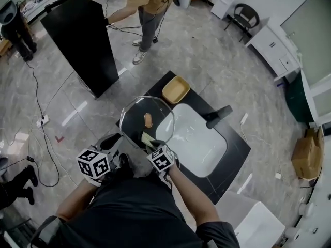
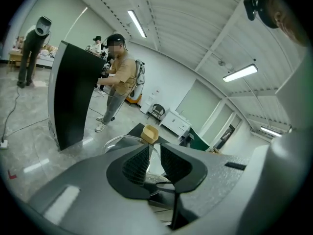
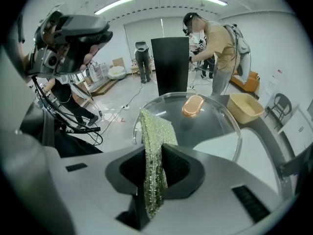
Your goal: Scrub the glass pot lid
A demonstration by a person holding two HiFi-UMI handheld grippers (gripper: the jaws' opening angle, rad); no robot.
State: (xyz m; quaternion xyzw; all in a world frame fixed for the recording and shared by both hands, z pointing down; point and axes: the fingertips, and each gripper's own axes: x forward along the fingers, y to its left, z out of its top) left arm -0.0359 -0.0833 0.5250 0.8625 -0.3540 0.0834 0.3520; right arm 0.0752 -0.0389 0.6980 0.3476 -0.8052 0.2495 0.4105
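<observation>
The round glass pot lid with its wooden knob is held up over the black counter, left of the sink. My left gripper is shut on the lid's near-left rim; in the left gripper view the lid runs between the jaws of that gripper. My right gripper is shut on a glittery green scrub cloth, whose free end lies on the lid's near edge. In the right gripper view the lid and knob lie just beyond the right gripper.
A white sink basin is set in the black counter, with a black faucet at its far side. A yellow bowl sits behind the lid. A tall black panel, a standing person and floor cables are on the left.
</observation>
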